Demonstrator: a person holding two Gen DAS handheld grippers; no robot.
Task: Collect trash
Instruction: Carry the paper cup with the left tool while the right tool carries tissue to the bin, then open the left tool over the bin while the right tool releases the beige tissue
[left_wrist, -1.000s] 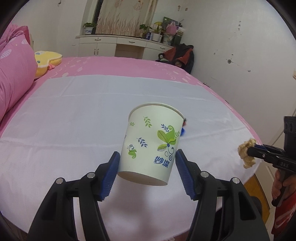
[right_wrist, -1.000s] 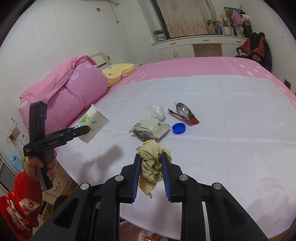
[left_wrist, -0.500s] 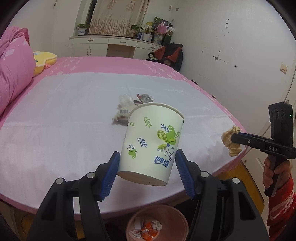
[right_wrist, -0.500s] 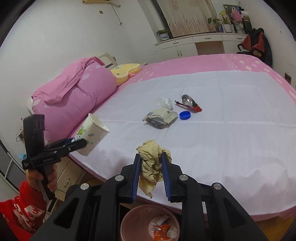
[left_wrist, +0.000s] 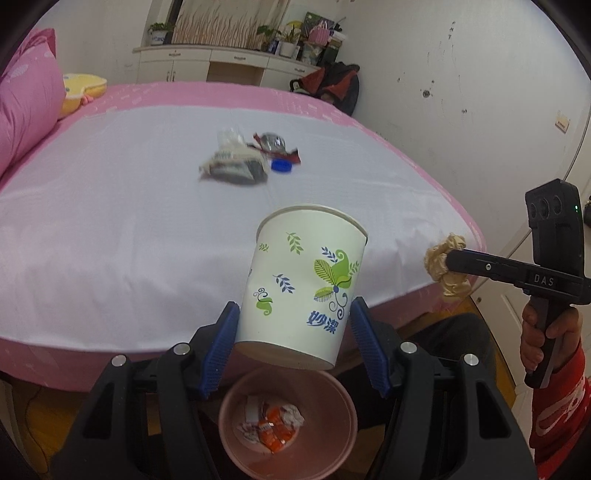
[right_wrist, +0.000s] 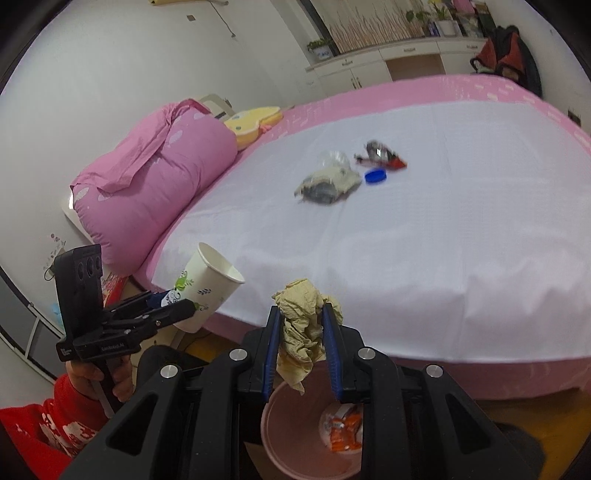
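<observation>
My left gripper (left_wrist: 295, 332) is shut on a white paper cup (left_wrist: 303, 291) with green leaf print, held upright above a pink trash bin (left_wrist: 332, 435) on the floor. My right gripper (right_wrist: 301, 339) is shut on a crumpled tan paper wad (right_wrist: 301, 325), held over the same bin (right_wrist: 291, 424). The bin holds orange and white wrappers. The cup also shows in the right wrist view (right_wrist: 207, 288), the wad in the left wrist view (left_wrist: 445, 266). On the white sheet lie a grey wrapper (left_wrist: 232, 166), a blue bottle cap (left_wrist: 281, 166), a red foil wrapper (left_wrist: 275, 144) and a clear plastic scrap (right_wrist: 334, 158).
The bed (left_wrist: 110, 221) has a pink edge close in front of both grippers. A pink duvet roll (right_wrist: 155, 184) and yellow pillow (right_wrist: 255, 118) lie at the head. White cabinets (left_wrist: 207, 66) stand at the far wall. Wooden floor (right_wrist: 535, 417) surrounds the bin.
Both grippers have pulled back from the bed and lowered. The pink bin has come fully into view under the cup and under the paper wad. Both holds are unchanged.
</observation>
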